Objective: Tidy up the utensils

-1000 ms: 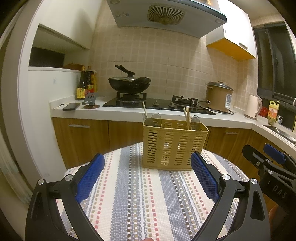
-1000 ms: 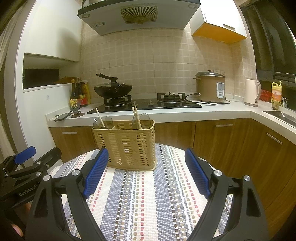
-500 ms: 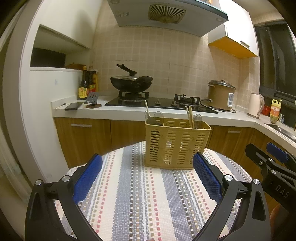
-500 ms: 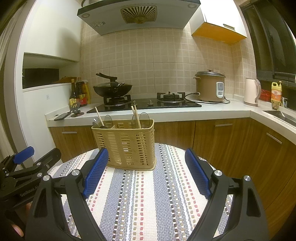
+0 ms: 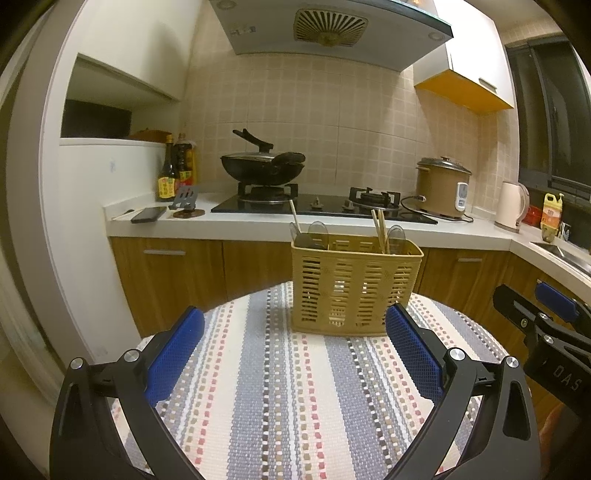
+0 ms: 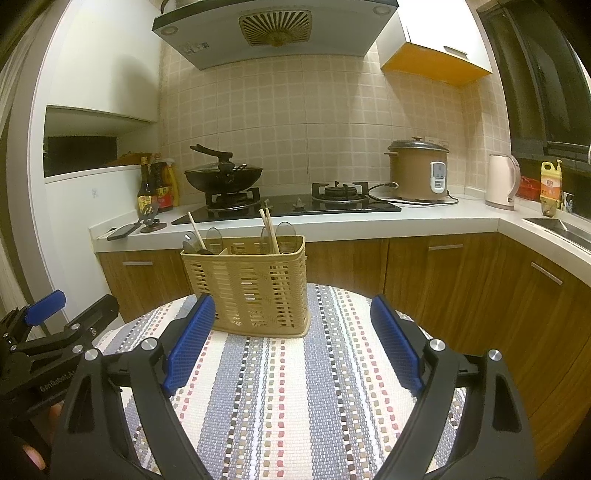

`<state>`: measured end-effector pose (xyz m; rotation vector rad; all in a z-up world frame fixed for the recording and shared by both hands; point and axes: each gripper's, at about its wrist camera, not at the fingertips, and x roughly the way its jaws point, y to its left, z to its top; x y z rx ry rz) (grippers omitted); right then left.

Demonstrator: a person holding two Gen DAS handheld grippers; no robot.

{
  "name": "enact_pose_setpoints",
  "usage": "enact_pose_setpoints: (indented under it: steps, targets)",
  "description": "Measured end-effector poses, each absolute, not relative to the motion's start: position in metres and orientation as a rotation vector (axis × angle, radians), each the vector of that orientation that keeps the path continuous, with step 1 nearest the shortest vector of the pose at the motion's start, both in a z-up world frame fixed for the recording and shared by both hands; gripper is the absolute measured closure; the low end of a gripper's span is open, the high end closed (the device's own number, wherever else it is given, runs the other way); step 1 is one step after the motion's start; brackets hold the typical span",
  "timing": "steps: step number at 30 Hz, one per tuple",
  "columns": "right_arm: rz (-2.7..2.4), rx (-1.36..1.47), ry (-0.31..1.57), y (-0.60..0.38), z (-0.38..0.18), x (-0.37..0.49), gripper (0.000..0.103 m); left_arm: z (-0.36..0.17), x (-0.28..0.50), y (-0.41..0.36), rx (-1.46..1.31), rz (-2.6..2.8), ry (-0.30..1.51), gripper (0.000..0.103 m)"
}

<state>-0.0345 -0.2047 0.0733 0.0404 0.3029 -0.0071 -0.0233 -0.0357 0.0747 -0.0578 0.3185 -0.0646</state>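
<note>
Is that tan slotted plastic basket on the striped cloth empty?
No. The tan slotted plastic basket holds wooden chopsticks and clear plastic spoons, their ends sticking above its rim.

Kitchen walls are faced in beige square tiles (image 5: 314, 107), with a range hood (image 6: 275, 27) mounted above a black gas hob (image 5: 317, 208). A white countertop (image 6: 424, 221) runs along wood-fronted base cabinets (image 6: 461, 280) and turns the corner at right toward a sink (image 6: 561, 227). A dark window (image 6: 546, 81) sits at upper right; lighting is warm and artificial.
</note>
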Motion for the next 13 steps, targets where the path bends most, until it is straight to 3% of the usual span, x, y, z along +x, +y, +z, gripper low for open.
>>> enact_pose_setpoints:
  steps: [13]
  targets:
    - [-0.031, 0.041, 0.304, -0.211, 0.074, -0.034, 0.020, 0.076, -0.023, -0.027, -0.039, -0.044, 0.307, 0.007]
